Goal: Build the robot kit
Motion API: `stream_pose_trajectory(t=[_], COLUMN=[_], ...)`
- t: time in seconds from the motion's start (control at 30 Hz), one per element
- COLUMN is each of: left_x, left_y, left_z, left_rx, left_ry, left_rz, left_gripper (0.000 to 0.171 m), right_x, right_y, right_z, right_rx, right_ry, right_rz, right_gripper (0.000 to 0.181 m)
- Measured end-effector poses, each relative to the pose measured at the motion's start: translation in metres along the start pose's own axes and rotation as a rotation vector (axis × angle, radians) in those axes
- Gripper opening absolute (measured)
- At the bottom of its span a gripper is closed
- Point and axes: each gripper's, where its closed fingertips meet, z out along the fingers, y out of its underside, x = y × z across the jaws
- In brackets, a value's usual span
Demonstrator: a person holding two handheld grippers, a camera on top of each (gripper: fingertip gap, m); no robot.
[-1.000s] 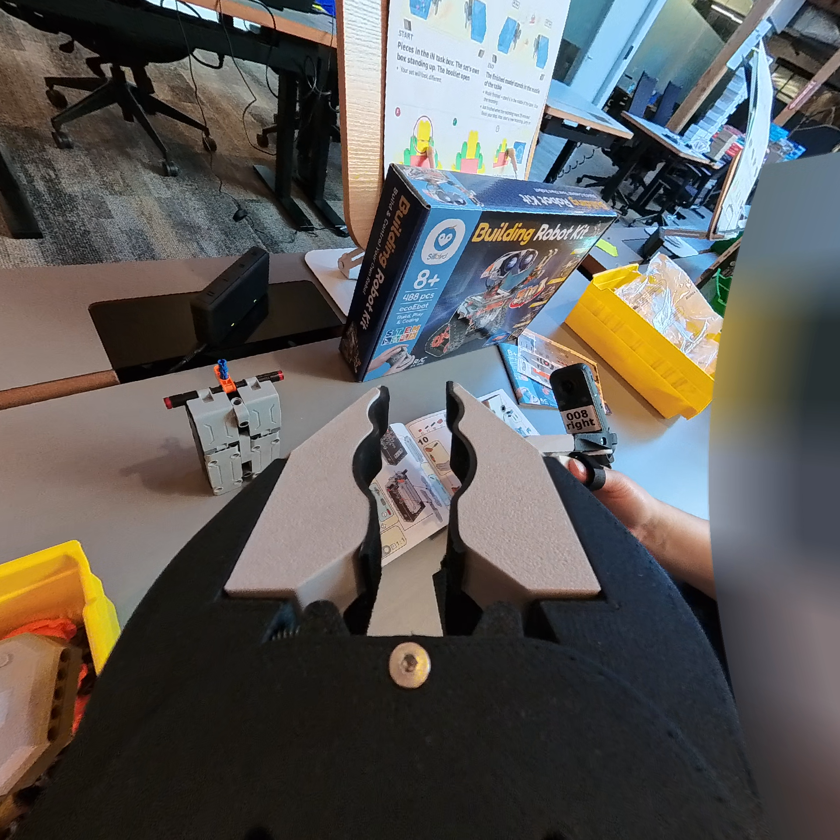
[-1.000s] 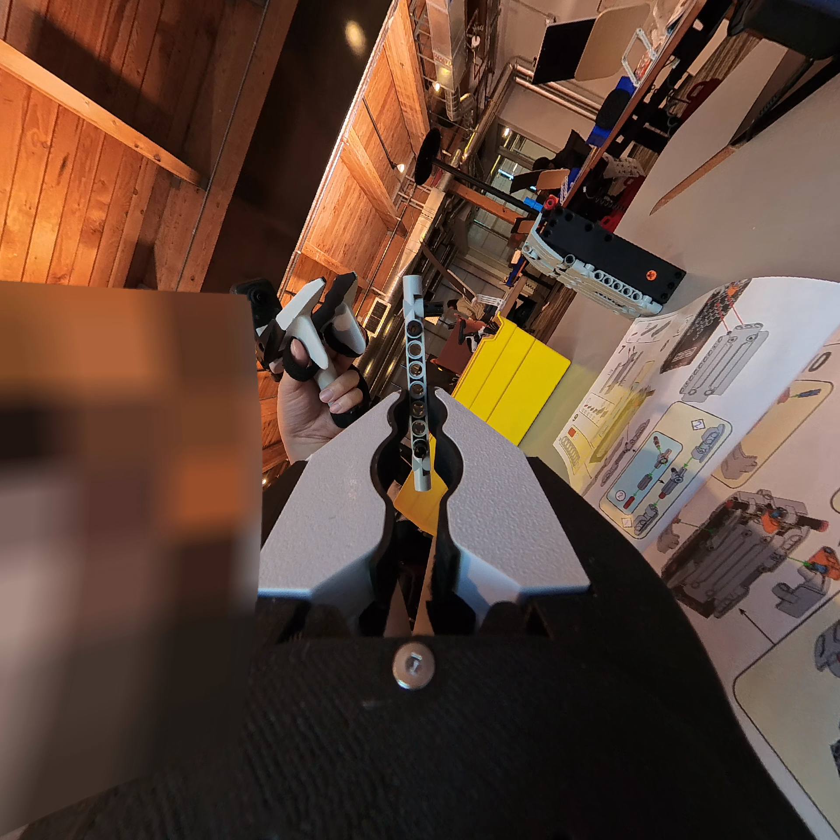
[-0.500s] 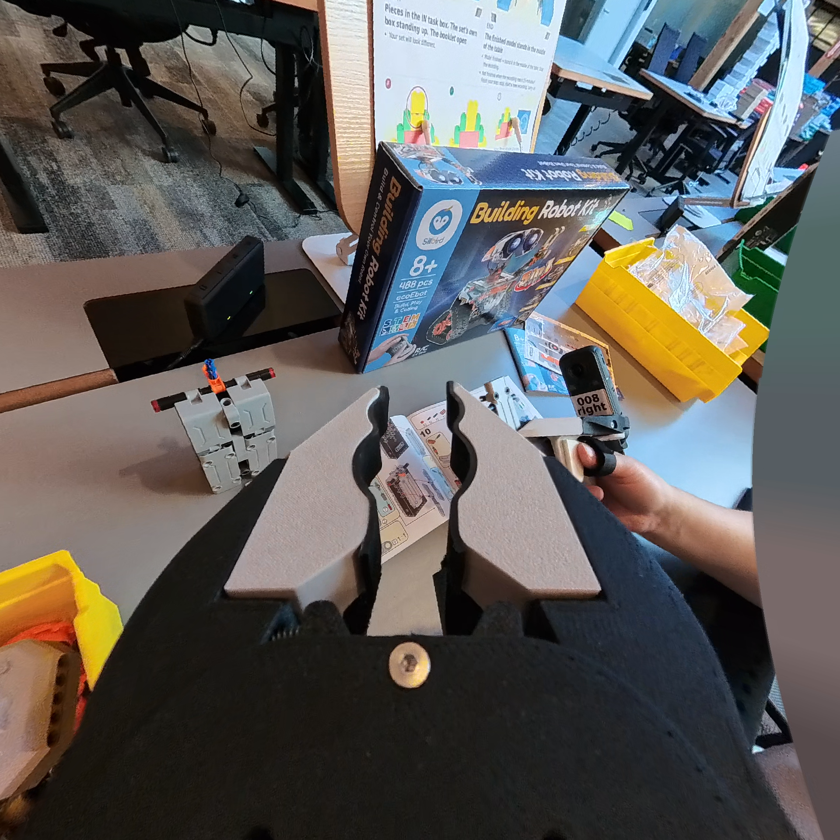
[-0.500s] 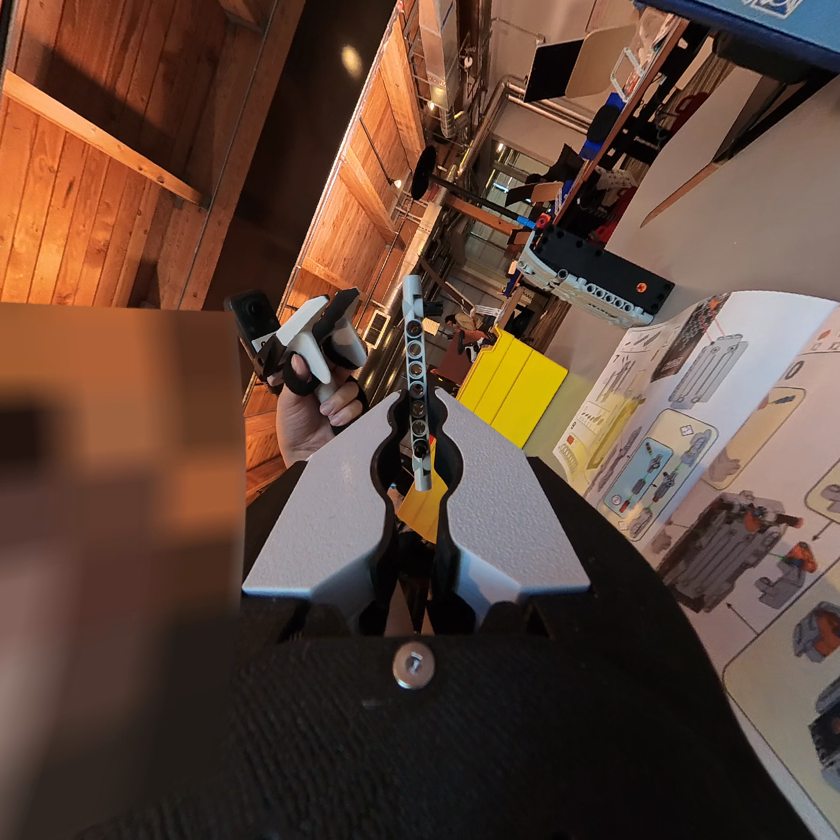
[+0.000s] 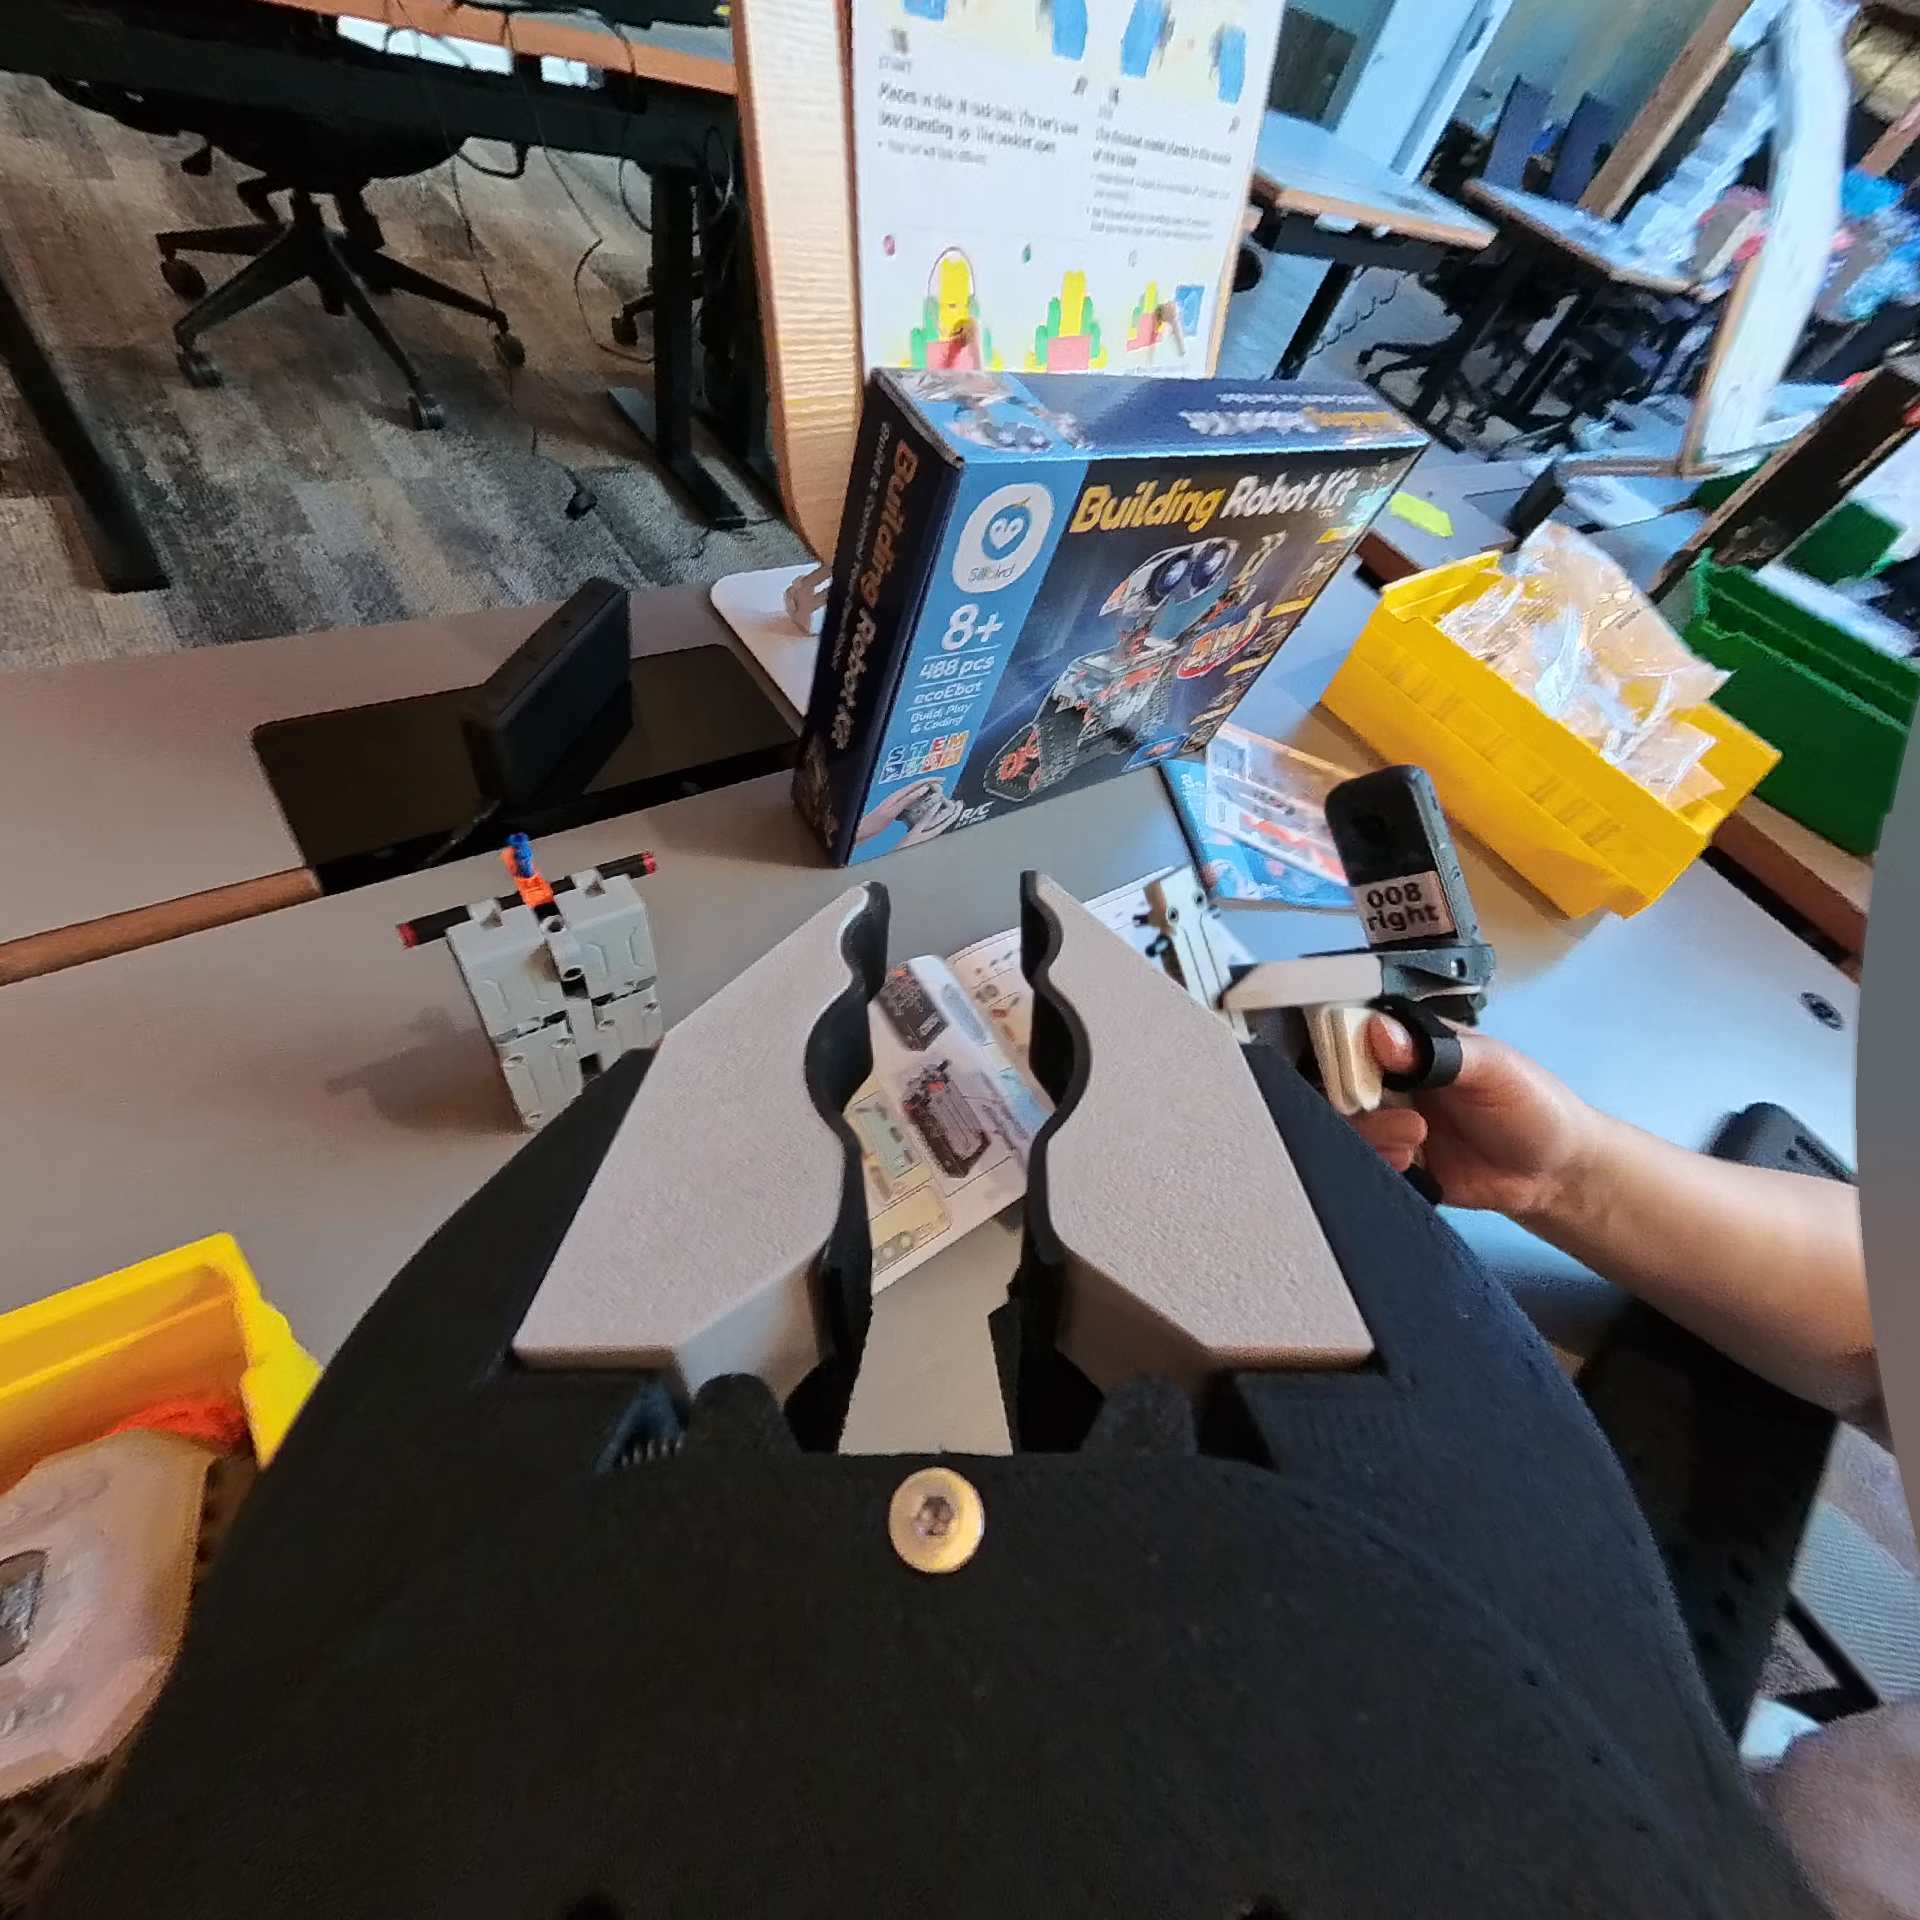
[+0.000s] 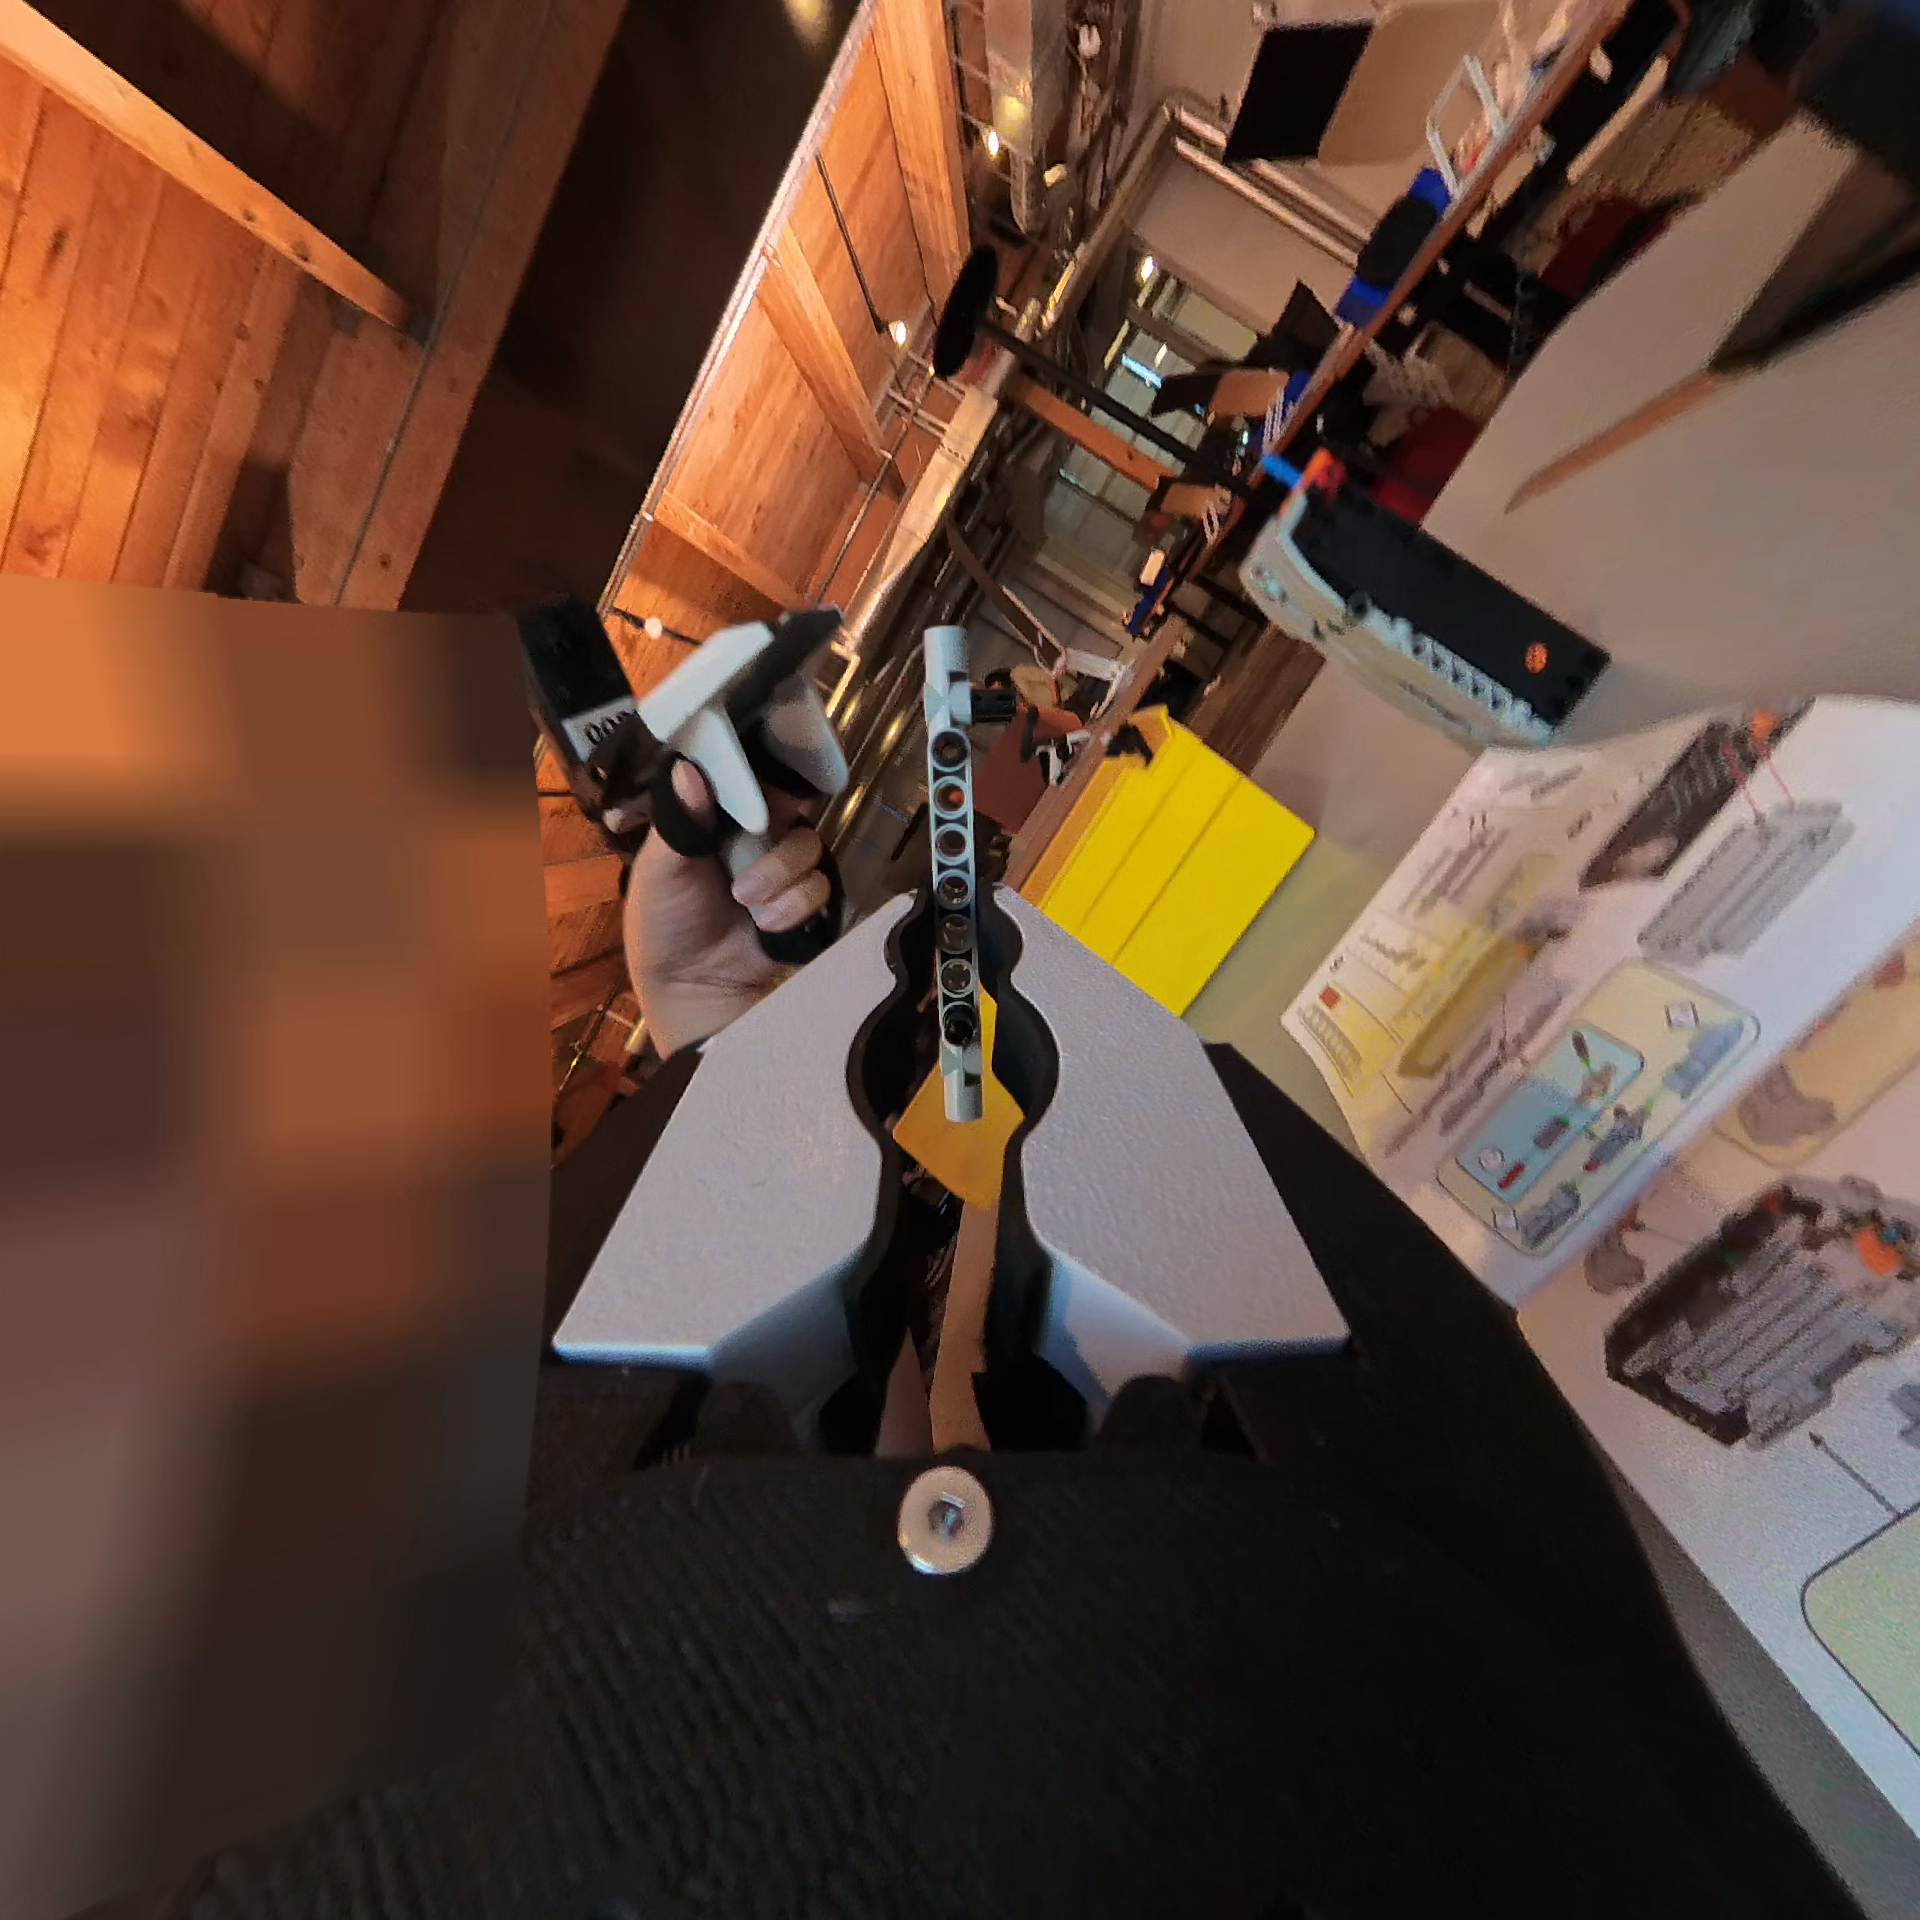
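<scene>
My left gripper (image 5: 951,906) is open and empty, held above the grey table (image 5: 260,1070). An open instruction booklet (image 5: 935,1091) lies below its jaws. A grey block assembly (image 5: 551,997) with a black axle and an orange-blue pin on top stands to its left. My right gripper (image 6: 951,909) is shut on a thin light-grey beam (image 6: 951,821) with a row of holes, which sticks out past the fingertips. The right wrist view is rolled sideways and shows the booklet (image 6: 1662,987), the assembly (image 6: 1423,613) and the hand-held left gripper (image 6: 727,727). The right gripper (image 5: 1299,982) also shows in the left wrist view.
A blue kit box (image 5: 1091,623) stands behind the booklet. A yellow bin (image 5: 1538,748) holding clear bags sits at the right, with a green bin (image 5: 1808,675) beyond it. Another yellow bin (image 5: 125,1340) sits at the near left. A black device (image 5: 551,696) lies at the back left.
The left wrist view has drifted a little, so the box and booklet sit lower in it. The right gripper stays shut on the beam and has shifted slightly.
</scene>
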Motion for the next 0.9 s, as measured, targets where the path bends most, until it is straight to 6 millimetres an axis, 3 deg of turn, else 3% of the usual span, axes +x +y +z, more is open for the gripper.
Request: stream_pose_trajectory(t=[0.13,0.23,0.33,0.5,0.6,0.73,0.9], left_x=[0.008,0.021,0.059,0.107,0.140,0.138,0.154], left_y=[-0.007,-0.013,-0.022,-0.017,-0.008,-0.009,0.023], left_z=[0.001,0.002,0.001,0.009,0.010,0.017,0.032], left_rx=[0.041,0.049,0.082,0.053,0.027,0.074,0.016], left_ry=[0.075,0.077,0.175,0.333,0.527,0.427,0.520], left_rz=[-0.042,0.011,0.092,0.116,0.047,0.095,0.056], left_gripper=[0.024,0.024,0.027,0.032,0.027,0.024,0.025], right_x=[-0.022,-0.040,-0.062,-0.099,-0.104,-0.104,-0.105], right_y=[-0.029,-0.037,-0.035,-0.028,-0.028,-0.024,-0.001], right_z=[-0.015,-0.018,-0.012,-0.011,-0.014,-0.011,0.000], right_rx=[0.073,0.092,0.075,0.074,0.088,0.065,-0.055], right_ry=[0.000,-0.021,-0.084,-0.192,-0.203,-0.237,-0.254], right_rz=[-0.127,-0.209,-0.233,-0.300,-0.293,-0.289,-0.308], right_gripper=[0.005,0.006,0.006,0.006,0.006,0.006,0.006])
